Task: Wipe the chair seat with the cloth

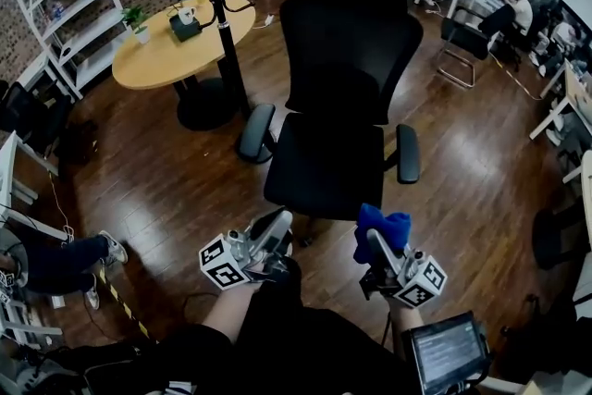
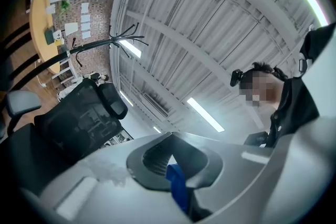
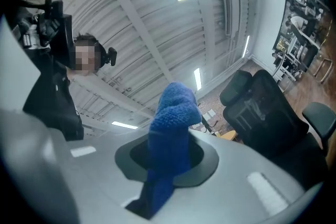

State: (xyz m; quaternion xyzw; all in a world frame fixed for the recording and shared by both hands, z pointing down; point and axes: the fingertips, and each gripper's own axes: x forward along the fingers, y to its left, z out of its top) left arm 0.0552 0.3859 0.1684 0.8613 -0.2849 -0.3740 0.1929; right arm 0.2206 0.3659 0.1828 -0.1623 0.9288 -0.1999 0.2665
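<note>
A black office chair stands in front of me in the head view, its seat point(image 1: 324, 164) bare between two armrests. My right gripper point(image 1: 381, 245) is held low, just short of the seat's front right corner, and is shut on a bunched blue cloth point(image 1: 383, 227). In the right gripper view the cloth point(image 3: 172, 123) stands up from the closed jaws of that gripper point(image 3: 168, 162), with the chair point(image 3: 265, 113) off to the right. My left gripper point(image 1: 274, 231) hovers at the seat's front left edge, jaws together. In its own view the left gripper point(image 2: 170, 157) points upward at the ceiling.
A round wooden table point(image 1: 176, 42) and a black coat stand point(image 1: 222, 14) are left of the chair, with white shelving point(image 1: 65, 5) behind. A seated person's shoe point(image 1: 111, 247) is at far left. A small screen point(image 1: 449, 351) sits low right. Desks and another chair point(image 1: 462, 42) are at the right.
</note>
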